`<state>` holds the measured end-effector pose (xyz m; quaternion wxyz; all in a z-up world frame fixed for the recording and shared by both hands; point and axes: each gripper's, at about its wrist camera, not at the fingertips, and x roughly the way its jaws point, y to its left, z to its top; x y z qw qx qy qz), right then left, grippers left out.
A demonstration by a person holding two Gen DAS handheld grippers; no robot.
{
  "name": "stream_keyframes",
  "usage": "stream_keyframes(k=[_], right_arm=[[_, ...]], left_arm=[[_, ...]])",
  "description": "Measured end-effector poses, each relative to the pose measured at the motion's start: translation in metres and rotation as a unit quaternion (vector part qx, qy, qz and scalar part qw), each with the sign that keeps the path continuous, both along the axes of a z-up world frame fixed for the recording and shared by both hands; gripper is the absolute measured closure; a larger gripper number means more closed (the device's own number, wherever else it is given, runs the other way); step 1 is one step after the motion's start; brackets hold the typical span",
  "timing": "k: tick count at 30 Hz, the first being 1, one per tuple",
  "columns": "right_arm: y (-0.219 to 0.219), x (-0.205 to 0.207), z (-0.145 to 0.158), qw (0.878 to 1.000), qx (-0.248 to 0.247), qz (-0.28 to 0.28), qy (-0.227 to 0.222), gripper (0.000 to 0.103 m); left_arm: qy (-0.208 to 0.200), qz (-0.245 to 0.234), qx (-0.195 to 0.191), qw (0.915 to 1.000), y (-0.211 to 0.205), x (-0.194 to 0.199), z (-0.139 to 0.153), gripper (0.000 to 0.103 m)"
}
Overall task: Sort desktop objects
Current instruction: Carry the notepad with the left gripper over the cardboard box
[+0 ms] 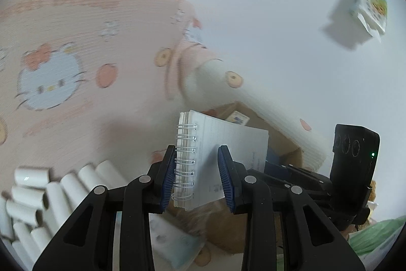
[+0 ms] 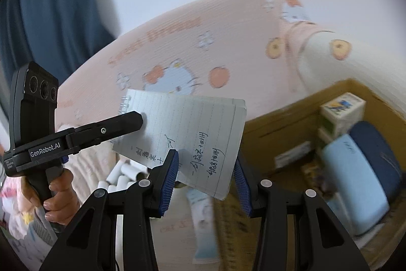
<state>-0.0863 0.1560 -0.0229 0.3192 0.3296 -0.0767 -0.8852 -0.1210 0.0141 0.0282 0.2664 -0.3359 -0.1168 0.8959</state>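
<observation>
A pink cartoon-cat quilt [image 1: 76, 47] is spread over the bed, its cream edge [image 1: 266, 103] rolled along the side. White cardboard tubes [image 1: 38, 202] are piled at its near edge. An open cardboard box [image 2: 284, 128] is set just beside the rolled edge.

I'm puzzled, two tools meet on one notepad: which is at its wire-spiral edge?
The left gripper: the notepad's wire spiral sits between its fingers. The right gripper is on the opposite, loose-page corner.
</observation>
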Motion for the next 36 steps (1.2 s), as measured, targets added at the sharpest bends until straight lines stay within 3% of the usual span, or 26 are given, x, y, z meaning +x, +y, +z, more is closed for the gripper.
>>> stream_keyframes(k=[10, 16, 29, 36], right_arm=[[0.06, -0.015, 0.001, 0.996, 0.004, -0.084, -0.01, 0.062], [0.09, -0.023, -0.003, 0.991, 0.017, -0.13, -0.023, 0.062], [0.153, -0.034, -0.013, 0.972, 0.021, -0.22, -0.074, 0.062], [0.173, -0.047, -0.027, 0.96, 0.028, -0.249, -0.123, 0.062]], left_arm=[[-0.002, -0.073, -0.012, 0.9973, 0.07, -0.039, 0.007, 0.067], [-0.016, -0.111, -0.02, 0.9935, 0.108, -0.054, -0.005, 0.067], [-0.041, -0.198, -0.066, 0.9771, 0.198, -0.078, -0.022, 0.067], [-0.086, -0.223, -0.069, 0.9685, 0.219, -0.101, -0.047, 0.067]])
